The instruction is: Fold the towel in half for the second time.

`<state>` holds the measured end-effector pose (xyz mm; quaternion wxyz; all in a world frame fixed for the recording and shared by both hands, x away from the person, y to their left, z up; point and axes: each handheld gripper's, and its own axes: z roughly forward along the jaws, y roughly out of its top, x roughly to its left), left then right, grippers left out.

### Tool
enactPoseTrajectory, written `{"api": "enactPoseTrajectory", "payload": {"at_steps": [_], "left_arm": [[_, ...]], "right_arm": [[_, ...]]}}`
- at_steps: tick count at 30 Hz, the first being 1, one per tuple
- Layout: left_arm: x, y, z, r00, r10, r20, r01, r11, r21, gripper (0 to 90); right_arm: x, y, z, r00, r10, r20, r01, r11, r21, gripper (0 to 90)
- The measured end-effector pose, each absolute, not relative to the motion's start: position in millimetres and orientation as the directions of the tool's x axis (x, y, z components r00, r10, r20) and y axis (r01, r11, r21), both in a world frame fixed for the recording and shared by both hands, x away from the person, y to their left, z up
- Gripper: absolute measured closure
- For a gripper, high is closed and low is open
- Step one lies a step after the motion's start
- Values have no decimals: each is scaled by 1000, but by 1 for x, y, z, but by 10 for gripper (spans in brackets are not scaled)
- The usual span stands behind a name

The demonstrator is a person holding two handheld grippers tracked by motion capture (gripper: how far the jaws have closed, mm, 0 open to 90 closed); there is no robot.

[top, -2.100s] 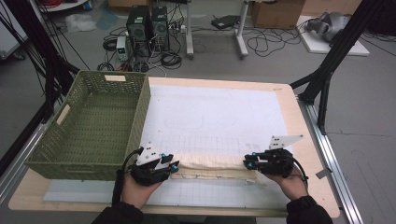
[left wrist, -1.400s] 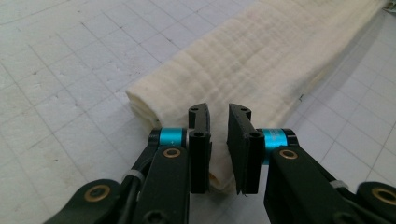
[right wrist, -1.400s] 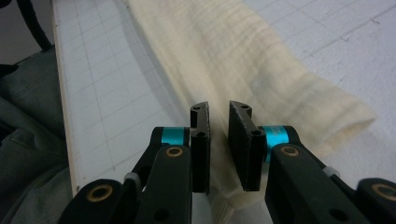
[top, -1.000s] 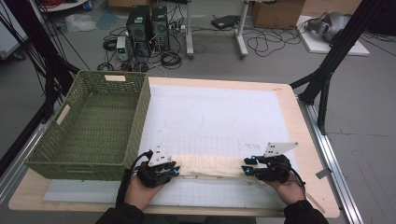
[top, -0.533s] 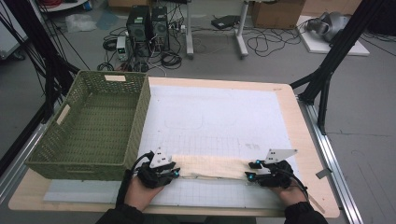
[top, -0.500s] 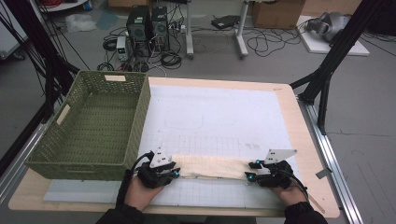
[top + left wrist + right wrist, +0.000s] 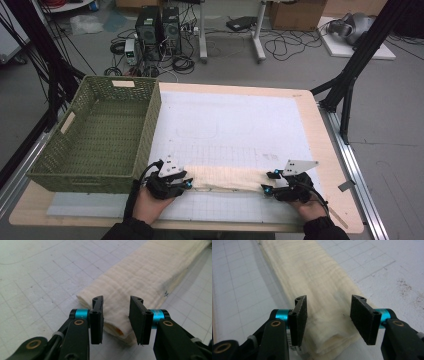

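Observation:
A cream cloth point(image 7: 227, 178), folded into a long band, lies on the white gridded mat point(image 7: 235, 125) near the table's front edge. My left gripper point(image 7: 187, 184) is at the band's left end and my right gripper point(image 7: 267, 187) at its right end. In the left gripper view the left gripper point(image 7: 117, 300) stands open, and the layered end of the cloth point(image 7: 150, 277) lies between and beyond its jaws. The right gripper view has the right gripper point(image 7: 329, 300) open as well, straddling the other end of the cloth point(image 7: 312, 272). Neither pair of jaws presses on the fabric.
A green woven basket point(image 7: 152, 115) stands on the left side of the table, its near right corner close to my left hand. The wooden table edge point(image 7: 327, 150) runs along the right of the mat. Black frame legs, computers and cables are on the floor beyond.
Both grippers have drawn back slightly toward the near edge. The cloth between them now lies as a wider, flatter band than two seconds ago.

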<state>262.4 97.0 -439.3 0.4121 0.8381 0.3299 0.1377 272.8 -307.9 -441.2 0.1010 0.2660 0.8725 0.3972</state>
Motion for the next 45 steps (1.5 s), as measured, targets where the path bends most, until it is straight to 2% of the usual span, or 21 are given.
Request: {"api": "enactPoseTrajectory", "payload": {"at_steps": [17, 26, 33, 45], "left_arm": [[262, 96, -442, 743, 668, -36, 442, -450, 776, 611], [264, 98, -443, 751, 659, -41, 438, -451, 778, 610], [264, 97, -443, 750, 660, -37, 437, -453, 777, 609], [264, 95, -444, 748, 663, -30, 434, -454, 778, 605]], "right_arm": [[271, -311, -441, -841, 540, 25, 375, 548, 748, 458], [271, -309, -433, -836, 548, 43, 366, 497, 787, 428], [275, -308, -441, -836, 547, 45, 394, 540, 744, 433], [270, -313, -438, -829, 558, 38, 385, 520, 762, 413]]}}
